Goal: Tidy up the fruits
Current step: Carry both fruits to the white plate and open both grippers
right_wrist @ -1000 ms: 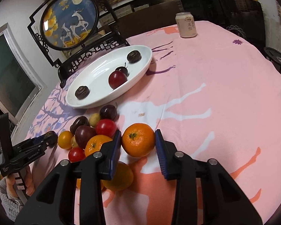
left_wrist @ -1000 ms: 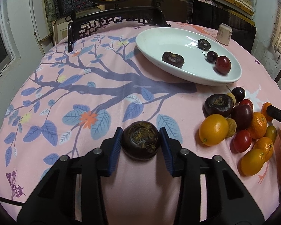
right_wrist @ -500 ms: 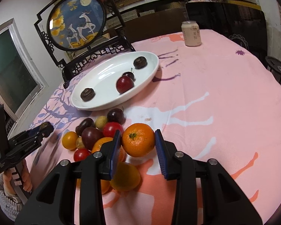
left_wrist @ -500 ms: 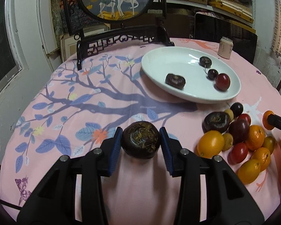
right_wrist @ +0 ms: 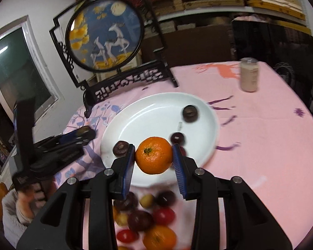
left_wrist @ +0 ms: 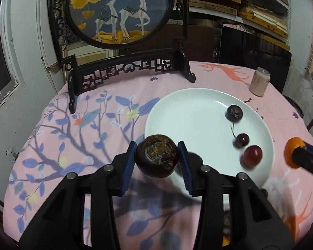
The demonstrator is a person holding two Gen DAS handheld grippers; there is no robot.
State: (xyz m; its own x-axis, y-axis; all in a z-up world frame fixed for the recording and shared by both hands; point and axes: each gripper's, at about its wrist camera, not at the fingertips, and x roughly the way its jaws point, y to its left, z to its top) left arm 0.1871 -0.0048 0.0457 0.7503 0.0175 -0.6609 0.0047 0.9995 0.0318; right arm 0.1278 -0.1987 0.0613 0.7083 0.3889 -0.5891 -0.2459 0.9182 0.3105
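My left gripper (left_wrist: pixel 157 160) is shut on a dark brown water chestnut (left_wrist: pixel 157 158) and holds it in the air at the near left rim of the white plate (left_wrist: pixel 183 112). The plate holds another chestnut (left_wrist: pixel 234 113), a dark cherry (left_wrist: pixel 242 140) and a red fruit (left_wrist: pixel 252 155). My right gripper (right_wrist: pixel 154 158) is shut on an orange mandarin (right_wrist: pixel 154 158) above the plate's near rim (right_wrist: pixel 210 133). In the right wrist view the left gripper (right_wrist: pixel 73 139) shows at the plate's left side. A pile of mixed fruits (right_wrist: pixel 144 218) lies below my right gripper.
A round deer screen on a dark carved stand (left_wrist: pixel 123 70) stands at the table's far edge. A drink can (left_wrist: pixel 259 81) stands right of the plate, also in the right wrist view (right_wrist: pixel 249 75). The table has a pink cloth (left_wrist: pixel 52 145).
Both grippers have risen and moved forward toward the plate with their fruits held. The fruit pile has dropped below the right gripper's view.
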